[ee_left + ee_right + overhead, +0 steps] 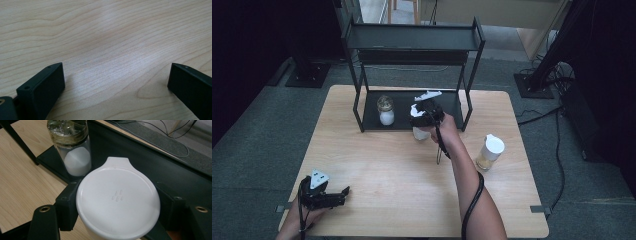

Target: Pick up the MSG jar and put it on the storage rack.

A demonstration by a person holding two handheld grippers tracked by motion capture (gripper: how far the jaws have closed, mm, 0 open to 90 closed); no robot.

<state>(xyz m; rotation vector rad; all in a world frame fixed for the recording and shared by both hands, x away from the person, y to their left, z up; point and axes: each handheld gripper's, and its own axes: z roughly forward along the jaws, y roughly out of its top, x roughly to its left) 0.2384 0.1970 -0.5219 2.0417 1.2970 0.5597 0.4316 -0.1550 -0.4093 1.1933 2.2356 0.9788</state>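
While right hand-held gripper (117,220) clamps round white-lidded jar (117,200) | left hand-held gripper (116,82) released

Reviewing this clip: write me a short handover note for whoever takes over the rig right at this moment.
Right gripper: shut on the white-lidded jar, held at the front edge of the black rack.
Left gripper: open, nothing between its jaws, low over the table at the near left corner.
Done: a gold-lidded jar stands on the rack's bottom shelf.
Left: probably set the held jar beside it, then fetch the second white-lidded jar on the table's right side.
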